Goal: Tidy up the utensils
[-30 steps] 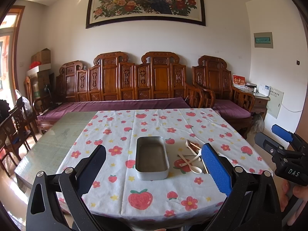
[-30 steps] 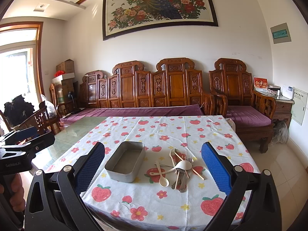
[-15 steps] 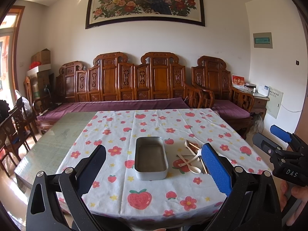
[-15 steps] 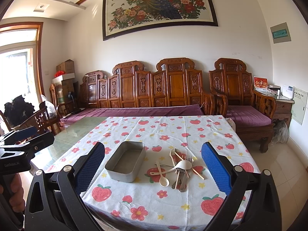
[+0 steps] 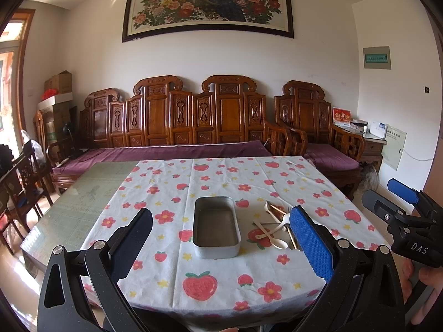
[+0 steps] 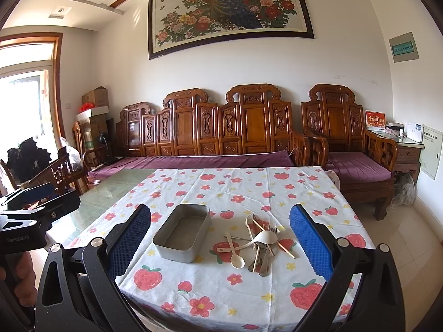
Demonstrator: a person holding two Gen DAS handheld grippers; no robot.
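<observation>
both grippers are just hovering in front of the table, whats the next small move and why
Probably bring the right hand-held gripper forward and down to the cream spoon at the near edge of the utensil pile. Both hand-held grippers are open and hold nothing, the metal tin beside the pile is empty, and that spoon lies mostly clear of the tangle.

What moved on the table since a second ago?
Nothing visibly changed. The metal tin and the pile of utensils lie where they were, untouched. The left gripper and right gripper are open and empty, as before.
</observation>
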